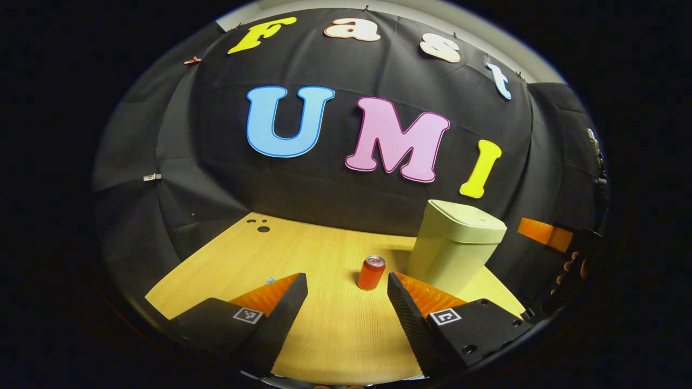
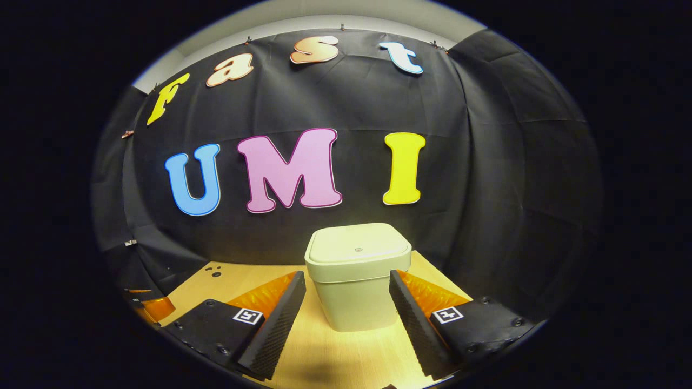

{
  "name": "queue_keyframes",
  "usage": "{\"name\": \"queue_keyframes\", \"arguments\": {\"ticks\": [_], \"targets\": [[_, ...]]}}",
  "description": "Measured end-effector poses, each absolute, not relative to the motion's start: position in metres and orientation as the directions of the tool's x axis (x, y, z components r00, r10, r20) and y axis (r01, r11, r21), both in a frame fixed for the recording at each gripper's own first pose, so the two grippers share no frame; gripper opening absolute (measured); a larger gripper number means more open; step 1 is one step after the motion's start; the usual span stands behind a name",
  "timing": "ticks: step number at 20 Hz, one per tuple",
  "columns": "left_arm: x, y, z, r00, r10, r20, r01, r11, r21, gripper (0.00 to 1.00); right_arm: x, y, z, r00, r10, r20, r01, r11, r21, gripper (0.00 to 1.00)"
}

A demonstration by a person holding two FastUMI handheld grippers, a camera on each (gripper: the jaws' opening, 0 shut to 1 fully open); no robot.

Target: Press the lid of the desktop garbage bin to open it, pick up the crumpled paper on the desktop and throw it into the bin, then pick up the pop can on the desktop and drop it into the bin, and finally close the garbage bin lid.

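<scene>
A pale green bin [image 1: 457,243] with its lid [image 2: 358,245] closed stands on the wooden table [image 1: 324,324], toward the right in the left gripper view. A red pop can [image 1: 371,273] stands upright just left of the bin. My left gripper [image 1: 347,286] is open, above the table a short way in front of the can. In the right gripper view the bin [image 2: 354,294] sits straight ahead, and my right gripper [image 2: 347,283] is open in front of it with nothing between its fingers. The right gripper [image 1: 546,235] also appears at the far right of the left gripper view, held by a hand [image 1: 573,267].
Small dark holes [image 1: 259,224] mark the table's far left corner. A small blue mark [image 1: 270,280] lies on the table near my left finger. The black cloth wall rises right behind the bin and closes in the table's sides.
</scene>
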State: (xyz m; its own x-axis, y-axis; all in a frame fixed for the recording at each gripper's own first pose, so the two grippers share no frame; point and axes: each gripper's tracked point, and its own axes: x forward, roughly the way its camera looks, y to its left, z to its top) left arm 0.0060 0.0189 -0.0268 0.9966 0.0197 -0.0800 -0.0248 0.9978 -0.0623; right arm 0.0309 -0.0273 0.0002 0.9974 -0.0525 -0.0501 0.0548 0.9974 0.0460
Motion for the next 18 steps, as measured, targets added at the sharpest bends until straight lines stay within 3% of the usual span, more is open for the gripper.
{"name": "queue_keyframes", "arguments": {"ticks": [4, 5, 6, 9, 12, 15, 17, 18], "targets": [[0.006, 0.023, -0.026, 0.996, 0.028, -0.081, -0.032, 0.998, -0.053, 0.96, 0.041, -0.024, 0.015, 0.999, -0.047, -0.011, 0.047, 0.999, -0.006, 0.94], [0.006, 0.023, -0.027, 0.996, 0.030, -0.083, -0.035, 0.998, -0.054, 0.96, 0.042, -0.022, 0.019, 0.999, -0.042, 0.001, 0.042, 0.999, -0.024, 0.78], [0.006, 0.024, -0.026, 0.996, 0.035, -0.083, -0.039, 0.998, -0.049, 0.96, 0.044, -0.020, 0.022, 0.999, -0.041, 0.009, 0.041, 0.998, -0.038, 0.77], [0.009, 0.025, -0.026, 0.996, 0.033, -0.078, -0.035, 0.999, -0.021, 0.96, 0.050, -0.018, 0.029, 0.999, -0.036, 0.019, 0.037, 0.997, -0.061, 0.55], [0.011, 0.022, -0.024, 0.997, 0.023, -0.072, -0.024, 1.000, -0.011, 0.96, 0.056, -0.011, 0.033, 1.000, -0.012, 0.017, 0.013, 0.997, -0.072, 0.40], [0.014, 0.022, -0.023, 0.998, 0.022, -0.067, -0.023, 1.000, -0.012, 0.96, 0.061, -0.018, 0.036, 0.999, -0.025, 0.024, 0.028, 0.995, -0.098, 0.13], [0.017, 0.022, -0.025, 0.997, 0.021, -0.073, -0.022, 1.000, -0.018, 0.96, 0.064, -0.017, 0.034, 1.000, -0.016, 0.006, 0.016, 0.995, -0.100, 0.05], [0.018, 0.022, -0.026, 0.997, 0.020, -0.078, -0.022, 1.000, -0.022, 0.96, 0.065, -0.014, 0.032, 1.000, -0.001, -0.003, 0.000, 0.995, -0.096, 0.06]]}}
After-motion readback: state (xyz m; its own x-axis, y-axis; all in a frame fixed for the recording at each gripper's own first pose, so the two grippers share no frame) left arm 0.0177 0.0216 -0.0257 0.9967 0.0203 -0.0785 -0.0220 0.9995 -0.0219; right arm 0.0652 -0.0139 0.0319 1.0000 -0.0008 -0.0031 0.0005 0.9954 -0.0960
